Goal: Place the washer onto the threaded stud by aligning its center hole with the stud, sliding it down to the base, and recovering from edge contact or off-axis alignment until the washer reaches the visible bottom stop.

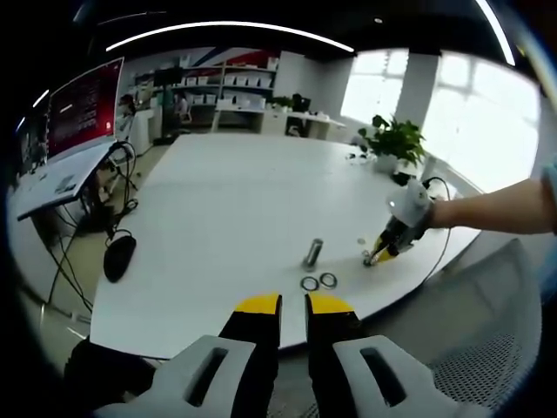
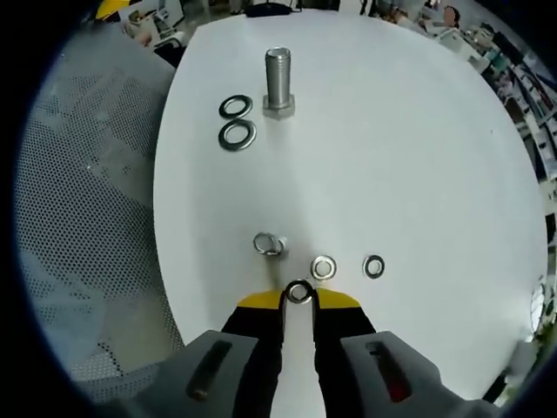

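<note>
The threaded stud stands upright on its hex base at the far side of the white table, with two washers lying flat just left of it. My right gripper is low over the near part of the table, shut on a small washer held between its yellow tips. Just ahead lie a washer leaning on a small nut and two flat washers. My left gripper hangs at the table edge, jaws close together and holding nothing. Beyond it are the stud, the washer pair and my right gripper.
A person's arm reaches in from the right. A grey mesh chair stands beside the table edge. A potted plant sits at the table's far end. Cables and a dark object lie on the floor by a side desk.
</note>
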Available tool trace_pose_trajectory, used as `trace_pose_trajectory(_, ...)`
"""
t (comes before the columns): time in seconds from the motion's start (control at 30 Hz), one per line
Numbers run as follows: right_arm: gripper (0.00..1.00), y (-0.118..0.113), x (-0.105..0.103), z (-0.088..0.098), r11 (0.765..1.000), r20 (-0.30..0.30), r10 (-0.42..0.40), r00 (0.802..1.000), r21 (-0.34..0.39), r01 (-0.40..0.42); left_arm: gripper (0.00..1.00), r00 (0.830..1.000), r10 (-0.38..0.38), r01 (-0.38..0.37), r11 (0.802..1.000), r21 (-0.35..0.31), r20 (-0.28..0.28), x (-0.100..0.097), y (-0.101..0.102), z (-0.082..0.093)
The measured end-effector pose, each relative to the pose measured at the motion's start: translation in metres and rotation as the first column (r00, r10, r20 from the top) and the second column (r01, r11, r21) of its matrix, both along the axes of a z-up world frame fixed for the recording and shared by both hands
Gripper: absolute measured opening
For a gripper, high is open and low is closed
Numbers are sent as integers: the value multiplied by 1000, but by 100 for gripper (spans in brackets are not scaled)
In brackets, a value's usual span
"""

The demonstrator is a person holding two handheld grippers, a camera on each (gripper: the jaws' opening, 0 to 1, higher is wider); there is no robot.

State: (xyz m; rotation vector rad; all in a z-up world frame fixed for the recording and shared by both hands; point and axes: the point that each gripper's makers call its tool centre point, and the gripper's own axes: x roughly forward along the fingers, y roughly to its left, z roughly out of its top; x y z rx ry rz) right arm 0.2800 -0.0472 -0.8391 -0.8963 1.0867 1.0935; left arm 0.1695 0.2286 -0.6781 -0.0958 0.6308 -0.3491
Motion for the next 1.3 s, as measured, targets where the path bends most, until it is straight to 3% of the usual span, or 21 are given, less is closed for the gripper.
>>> trace_pose_trajectory(0.53, 13, -3, -3, 32, 992, -4, -79, 997, 95, 79, 8, 1000, -7, 7, 1000, 2, -3, 0, -1, -1)
trace_pose_trajectory(1.07, 13, 17, -9, 63, 991, 16, -45, 999, 130, 43, 8, 1000, -4, 4, 1000, -1, 0, 0, 0, 0)
trace_pose_trajectory(1.3, 13, 27, -10, 68, 989, 15, -31, 999, 146, 29, 8, 1000, -2, 2, 1000, -1, 3, 1, 0, 1)
